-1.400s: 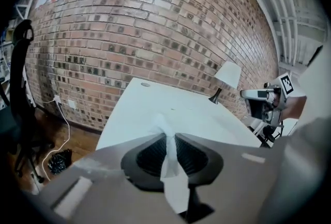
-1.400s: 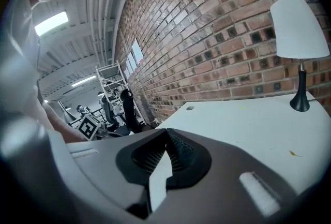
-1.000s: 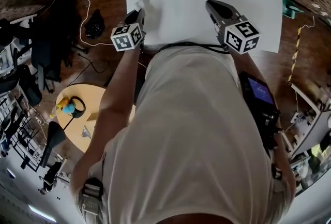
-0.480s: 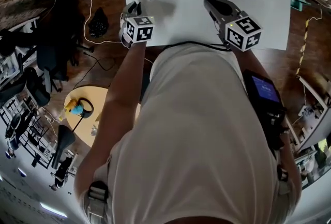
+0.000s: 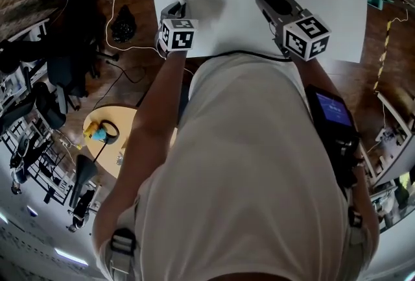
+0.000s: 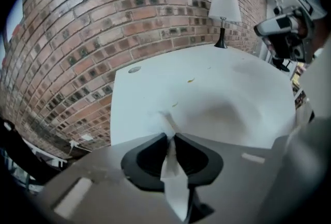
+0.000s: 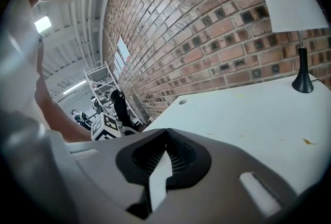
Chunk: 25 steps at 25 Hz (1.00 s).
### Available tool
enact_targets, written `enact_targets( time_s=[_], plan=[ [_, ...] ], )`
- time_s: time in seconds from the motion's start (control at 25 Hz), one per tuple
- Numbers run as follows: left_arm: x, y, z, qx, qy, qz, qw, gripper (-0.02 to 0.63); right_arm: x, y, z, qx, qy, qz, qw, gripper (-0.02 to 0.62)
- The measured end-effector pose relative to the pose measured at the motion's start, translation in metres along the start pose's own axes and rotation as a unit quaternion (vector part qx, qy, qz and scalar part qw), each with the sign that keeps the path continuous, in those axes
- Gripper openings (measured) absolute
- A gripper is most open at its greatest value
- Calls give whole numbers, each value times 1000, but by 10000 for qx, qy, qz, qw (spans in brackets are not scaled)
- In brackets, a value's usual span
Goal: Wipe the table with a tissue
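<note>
No text, number or brand can be read anywhere; the marker cubes (image 5: 177, 34) show only black-and-white square patterns, and the blue screen (image 5: 329, 111) is too small.

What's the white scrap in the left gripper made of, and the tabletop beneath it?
Tissue: thin, soft matte paper by the look; it creases and crumples where the left gripper pinches it. Table: smooth matte white top, probably laminate or painted board; no grain shows.
</note>
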<state>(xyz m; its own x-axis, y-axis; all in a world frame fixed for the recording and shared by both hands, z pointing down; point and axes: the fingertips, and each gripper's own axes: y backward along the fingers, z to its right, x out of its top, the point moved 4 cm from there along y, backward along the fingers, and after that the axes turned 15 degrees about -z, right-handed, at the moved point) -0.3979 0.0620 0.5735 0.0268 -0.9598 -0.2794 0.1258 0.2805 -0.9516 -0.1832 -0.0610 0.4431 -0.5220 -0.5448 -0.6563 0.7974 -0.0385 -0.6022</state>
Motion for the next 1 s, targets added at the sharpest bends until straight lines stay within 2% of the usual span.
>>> enact_targets(
  time_s=[0.2, 0.44, 0.8, 1.0],
  plan=[
    [10, -1, -1, -615, 308, 133, 9975, 51, 1, -3, 3, 32, -7, -13, 10000, 8],
    [16, -1, -2, -895, 586, 197, 9941, 51, -4, -1, 5, 24, -58, -22, 10000, 8],
    [22, -6, -3, -979, 938, 293, 9903, 49, -8, 6, 9, -53, -168, 27, 9998, 8],
    [30, -7, -5, -953, 1126, 513, 9877, 49, -8, 9, 8, -64, -159, 40, 9998, 8]
  ],
)
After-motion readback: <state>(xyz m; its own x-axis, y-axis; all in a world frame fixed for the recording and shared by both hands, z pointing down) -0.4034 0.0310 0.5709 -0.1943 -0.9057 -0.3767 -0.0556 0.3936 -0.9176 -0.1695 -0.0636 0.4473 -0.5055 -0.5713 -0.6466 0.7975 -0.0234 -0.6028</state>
